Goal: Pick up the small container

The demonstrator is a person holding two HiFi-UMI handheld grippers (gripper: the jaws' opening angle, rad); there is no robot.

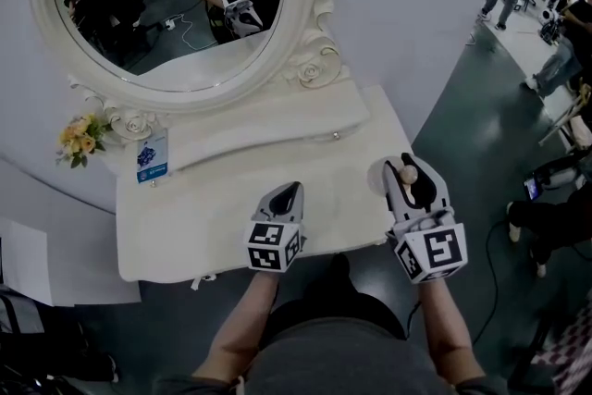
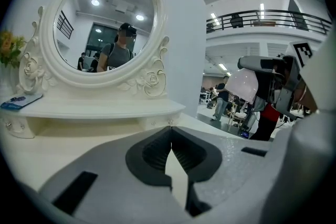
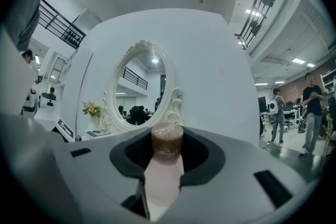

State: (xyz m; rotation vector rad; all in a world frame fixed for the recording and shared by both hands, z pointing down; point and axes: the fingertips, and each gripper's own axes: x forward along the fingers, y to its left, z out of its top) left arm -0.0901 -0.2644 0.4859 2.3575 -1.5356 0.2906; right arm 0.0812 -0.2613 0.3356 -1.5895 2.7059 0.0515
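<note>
Two hand-held grippers: the left hand-held gripper (image 1: 292,191) and the right hand-held gripper (image 1: 410,182), each with one marker cube. One small container (image 3: 166,152), pale with a brown cap. One white surface (image 1: 185,222). One oval mirror (image 1: 125,42). One bunch of yellow flowers (image 1: 79,139). One blue card (image 1: 152,157).

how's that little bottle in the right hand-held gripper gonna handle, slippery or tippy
The small container looks tall and narrow, so it would probably tip easily if stood on the dresser top. Its pale body seems smooth, perhaps slippery. It looks rigid: the right hand-held gripper clamps it with no visible denting.
</note>
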